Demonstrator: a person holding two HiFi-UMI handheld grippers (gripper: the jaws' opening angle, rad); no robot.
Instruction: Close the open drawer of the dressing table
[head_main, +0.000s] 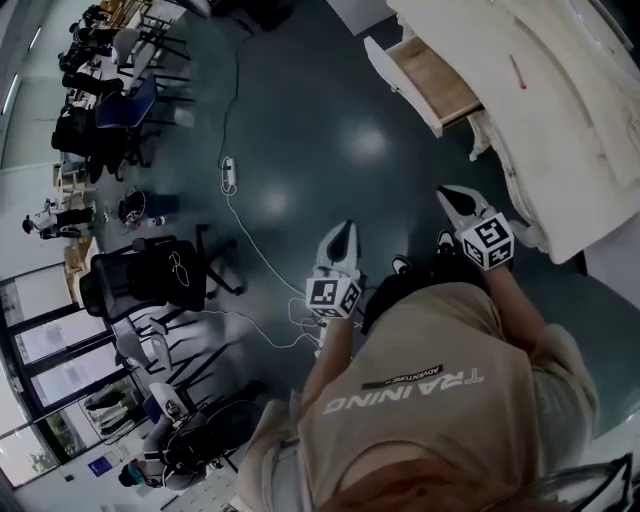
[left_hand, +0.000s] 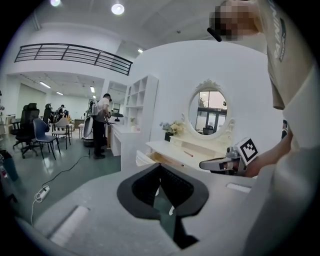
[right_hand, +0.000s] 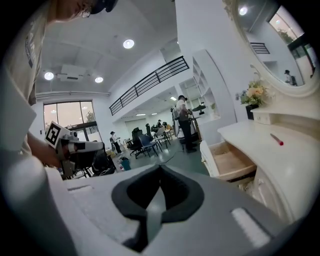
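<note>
The white dressing table (head_main: 575, 130) stands at the right of the head view, its wood-lined drawer (head_main: 432, 80) pulled out toward the dark floor. My right gripper (head_main: 447, 195) hangs below the drawer, well short of it, jaws shut and empty. My left gripper (head_main: 343, 232) is further left over the floor, also shut on nothing. From the right gripper view the open drawer (right_hand: 227, 162) lies ahead to the right of the shut gripper (right_hand: 160, 169). In the left gripper view the drawer (left_hand: 150, 159) shows just beyond the shut gripper (left_hand: 160, 166).
A red pen (head_main: 518, 72) lies on the tabletop under an oval mirror (left_hand: 210, 112). A power strip (head_main: 228, 175) with a cable trails across the floor. A black office chair (head_main: 150, 275) stands at left. People and chairs are far off.
</note>
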